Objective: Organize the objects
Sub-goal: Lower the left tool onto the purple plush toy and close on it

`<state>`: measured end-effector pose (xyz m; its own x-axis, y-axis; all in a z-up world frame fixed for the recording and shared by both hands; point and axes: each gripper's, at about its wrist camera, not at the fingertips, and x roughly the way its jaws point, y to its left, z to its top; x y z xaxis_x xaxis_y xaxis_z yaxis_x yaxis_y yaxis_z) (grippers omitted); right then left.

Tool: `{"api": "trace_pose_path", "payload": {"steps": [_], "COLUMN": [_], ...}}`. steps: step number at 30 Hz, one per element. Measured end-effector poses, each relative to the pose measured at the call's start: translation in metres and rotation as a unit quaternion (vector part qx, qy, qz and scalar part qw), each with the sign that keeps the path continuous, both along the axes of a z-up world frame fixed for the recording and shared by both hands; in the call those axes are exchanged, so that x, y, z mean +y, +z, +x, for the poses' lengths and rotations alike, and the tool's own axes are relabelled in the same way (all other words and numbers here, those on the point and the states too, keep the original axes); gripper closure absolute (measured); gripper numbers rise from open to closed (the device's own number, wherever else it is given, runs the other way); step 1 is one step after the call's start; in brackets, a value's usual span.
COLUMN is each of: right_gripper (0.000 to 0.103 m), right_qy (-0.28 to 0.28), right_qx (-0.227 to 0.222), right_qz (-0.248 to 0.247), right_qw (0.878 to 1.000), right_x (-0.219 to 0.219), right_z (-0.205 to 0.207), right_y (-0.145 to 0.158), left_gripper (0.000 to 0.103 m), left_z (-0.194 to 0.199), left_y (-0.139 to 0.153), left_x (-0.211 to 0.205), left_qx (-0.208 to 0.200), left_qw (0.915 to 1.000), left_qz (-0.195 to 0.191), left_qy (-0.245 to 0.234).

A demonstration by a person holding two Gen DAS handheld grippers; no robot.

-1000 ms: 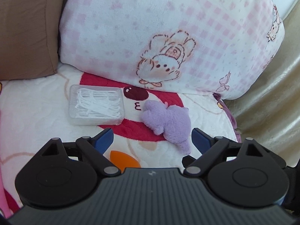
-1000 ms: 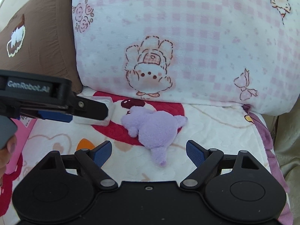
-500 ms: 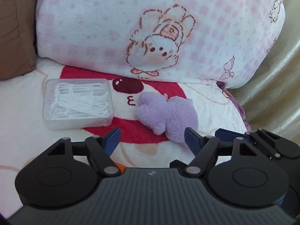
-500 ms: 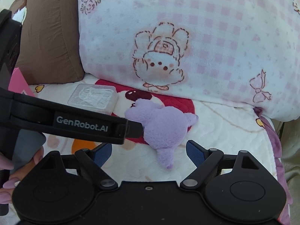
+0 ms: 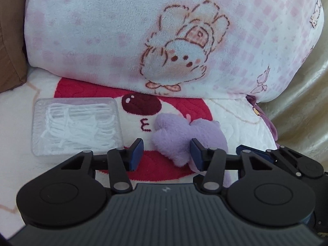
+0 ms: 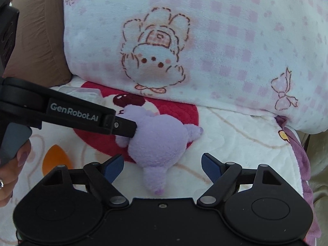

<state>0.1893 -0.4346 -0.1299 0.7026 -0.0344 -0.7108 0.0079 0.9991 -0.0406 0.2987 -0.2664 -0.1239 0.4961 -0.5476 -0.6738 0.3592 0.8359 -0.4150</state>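
So my left gripper (image 5: 166, 153) has just been narrowing its jaws around the front of the small fuzzy lilac plush toy (image 5: 184, 137) on the white-and-red quilted blanket (image 5: 235, 123); can't tell if the pads press it yet. Right gripper (image 6: 163, 165) has been closing too, still wide, toy's tail end between the fingers untouched. Clear plastic box of white floss picks (image 5: 75, 125) sits just left.
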Motion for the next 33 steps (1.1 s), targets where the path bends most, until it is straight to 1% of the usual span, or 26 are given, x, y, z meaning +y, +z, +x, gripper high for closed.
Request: {"api": "trace_pose_path", "payload": {"steps": [2,3,5,7,9,11,17,19,21,23,24,26,28,29,33], "right_gripper": [0.026,0.031,0.037,0.037,0.045,0.045,0.049,0.049,0.049,0.049,0.049,0.049,0.049,0.049,0.049], "right_qy": [0.006,0.009,0.013,0.008,0.004,0.009,0.014,0.01,0.009,0.024,0.031,0.029,0.021,0.021,0.054], "right_qx": [0.002,0.002,0.003,0.0,0.003,0.009,0.004,0.011,0.027,0.033,0.032,0.03,0.033,0.031,0.029], "right_qz": [0.007,0.01,0.018,0.019,0.012,0.008,0.008,0.008,0.003,-0.01,-0.013,0.007,0.039,0.044,0.028], "right_qw": [1.0,1.0,1.0,1.0,1.0,1.0,1.0,1.0,1.0,0.999,0.999,0.999,0.998,0.998,0.998], "right_x": [-0.001,0.0,0.002,0.004,0.003,0.003,0.004,0.007,0.012,0.018,0.018,0.013,0.009,0.01,0.023], "right_z": [0.003,0.004,0.006,0.006,0.007,0.006,-0.004,-0.012,-0.018,-0.026,-0.031,-0.038,-0.044,-0.049,-0.07], "right_y": [-0.002,-0.003,-0.003,-0.003,-0.006,-0.009,-0.007,-0.003,0.006,0.015,0.018,0.022,0.023,0.024,0.023], "left_gripper": [0.058,0.061,0.064,0.065,0.068,0.071,0.075,0.076,0.076,0.076,0.076,0.077,0.078,0.078,0.078], "left_z": [0.001,0.001,0.003,0.003,0.003,0.003,-0.011,-0.018,-0.027,-0.039,-0.045,-0.053,-0.062,-0.067,-0.086], "left_y": [-0.001,-0.001,-0.002,-0.002,-0.002,-0.003,0.004,0.007,0.01,0.013,0.013,0.013,0.016,0.017,0.021], "left_x": [-0.001,0.0,0.0,-0.002,-0.002,-0.003,-0.005,-0.005,-0.006,-0.005,-0.004,-0.001,0.001,0.002,0.006], "left_qx": [0.0,0.003,0.01,0.008,0.009,0.013,0.003,0.006,0.006,0.001,0.0,0.009,0.012,0.013,0.023], "left_qw": [0.9999,0.9998,0.9995,0.9996,0.9995,0.9993,0.9992,0.9988,0.9984,0.9983,0.9985,0.9987,0.9987,0.9986,0.9982], "left_qz": [-0.01,-0.016,-0.027,-0.025,-0.028,-0.03,-0.022,-0.02,-0.011,-0.003,-0.006,-0.017,-0.019,-0.018,-0.006], "left_qy": [-0.004,-0.005,-0.01,-0.009,-0.011,-0.017,-0.033,-0.044,-0.055,-0.058,-0.054,-0.047,-0.047,-0.047,-0.055]}}
